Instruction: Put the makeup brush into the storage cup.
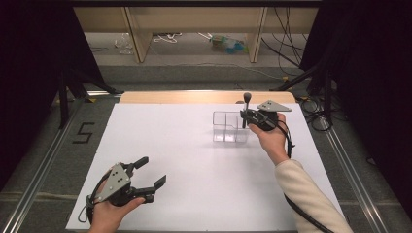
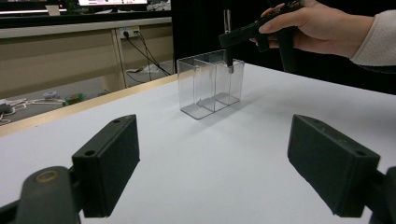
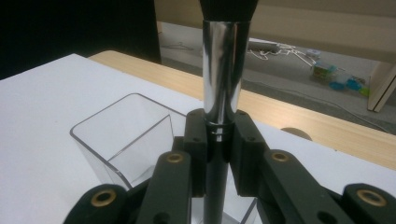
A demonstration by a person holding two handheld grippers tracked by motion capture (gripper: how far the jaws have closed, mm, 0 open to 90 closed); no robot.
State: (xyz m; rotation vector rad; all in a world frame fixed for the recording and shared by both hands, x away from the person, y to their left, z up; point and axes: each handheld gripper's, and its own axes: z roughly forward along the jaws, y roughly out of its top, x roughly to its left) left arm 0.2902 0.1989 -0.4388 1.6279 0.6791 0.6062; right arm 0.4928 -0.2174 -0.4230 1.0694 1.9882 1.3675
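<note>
Left gripper [image 1: 148, 175]: held low over the near left of the white table [image 1: 194, 160], jaws spread, nothing between them.

Slim makeup brush with black handle and chrome ferrule [image 3: 222, 74]: judged light, stiff, slick on the metal (best taken at the handle). It is pinched upright by the right gripper [image 1: 246, 115], handle end lowered into the right end compartment of the clear acrylic three-compartment organiser [image 1: 228, 127]; wrist raised, jaws levelled.

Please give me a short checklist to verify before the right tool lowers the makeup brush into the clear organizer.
1. Grip: right tool is shut on the makeup brush: ok.
2. Brush upright, bristle head up: ok.
3. Handle tip is over the clear organizer, at its right-hand compartment in the high view: ok.
4. Whether the handle tip already touches the compartment floor: cannot tell.
5. Organizer stands upright on the white table: ok.
6. Left tool is open, holds nothing, and is apart from the organizer: ok.
</note>
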